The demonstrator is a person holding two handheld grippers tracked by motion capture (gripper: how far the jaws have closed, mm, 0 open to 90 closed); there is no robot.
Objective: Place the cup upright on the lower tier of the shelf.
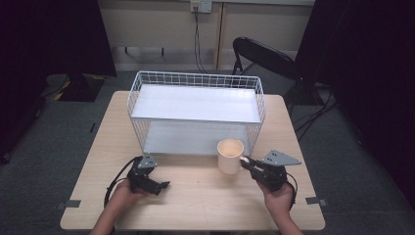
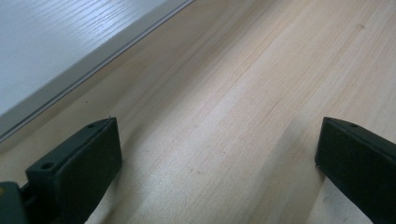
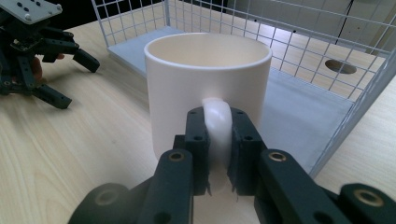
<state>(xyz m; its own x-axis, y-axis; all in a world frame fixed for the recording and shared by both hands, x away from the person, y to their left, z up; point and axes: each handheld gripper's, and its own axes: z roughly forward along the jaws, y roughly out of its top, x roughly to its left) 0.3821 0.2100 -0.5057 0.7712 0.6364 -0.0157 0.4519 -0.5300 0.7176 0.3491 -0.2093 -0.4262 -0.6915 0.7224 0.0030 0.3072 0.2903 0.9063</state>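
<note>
The right gripper [image 3: 218, 154] is clamped on the handle [image 3: 218, 126] of the mug [image 1: 230, 154], which stands upright on the table [image 1: 205, 196] just at the rack's [image 1: 195, 110] front edge, at 5 o'clock from it. The left gripper [image 1: 159, 185], at 9 o'clock from the mug and well apart, rests with jaws spread wide over bare wood.

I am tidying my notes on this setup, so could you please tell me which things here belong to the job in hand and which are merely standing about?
In the job:
- cream mug, handle clamped in the right gripper
- white wire shelf rack, right behind the mug
- left gripper, open, resting on the table

Merely about:
- black folding chair
- wall socket and cable
</note>
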